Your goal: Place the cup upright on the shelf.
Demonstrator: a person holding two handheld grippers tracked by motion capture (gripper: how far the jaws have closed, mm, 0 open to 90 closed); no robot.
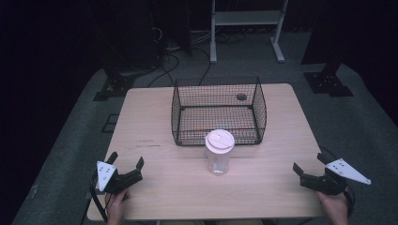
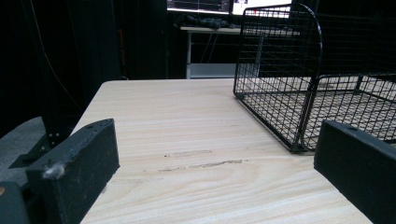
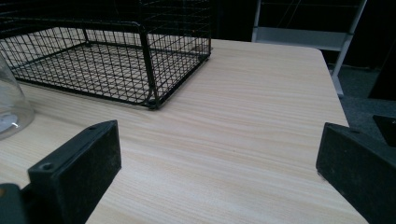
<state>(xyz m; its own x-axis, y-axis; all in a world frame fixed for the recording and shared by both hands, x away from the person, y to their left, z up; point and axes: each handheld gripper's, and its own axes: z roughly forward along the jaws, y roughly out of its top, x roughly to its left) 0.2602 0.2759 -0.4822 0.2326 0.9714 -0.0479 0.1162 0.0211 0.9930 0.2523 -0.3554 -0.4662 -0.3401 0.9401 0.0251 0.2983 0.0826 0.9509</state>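
A clear plastic jar with a white lid (image 1: 219,151) stands upright at the middle of the wooden table (image 1: 155,126), just in front of a black wire basket (image 1: 218,110). The jar's base shows at the left edge of the right gripper view (image 3: 11,107). My left gripper (image 1: 126,160) rests open near the front left corner, jaws wide with nothing between them. My right gripper (image 1: 310,162) is open near the front right edge, also holding nothing. The basket shows in the left gripper view (image 2: 303,79) and the right gripper view (image 3: 112,56).
A small dark round object (image 1: 241,97) lies by the basket's far right corner. Beyond the table stand a white metal frame (image 1: 246,23), dark stands and floor cables (image 1: 173,61). Bare tabletop lies between each gripper and the jar.
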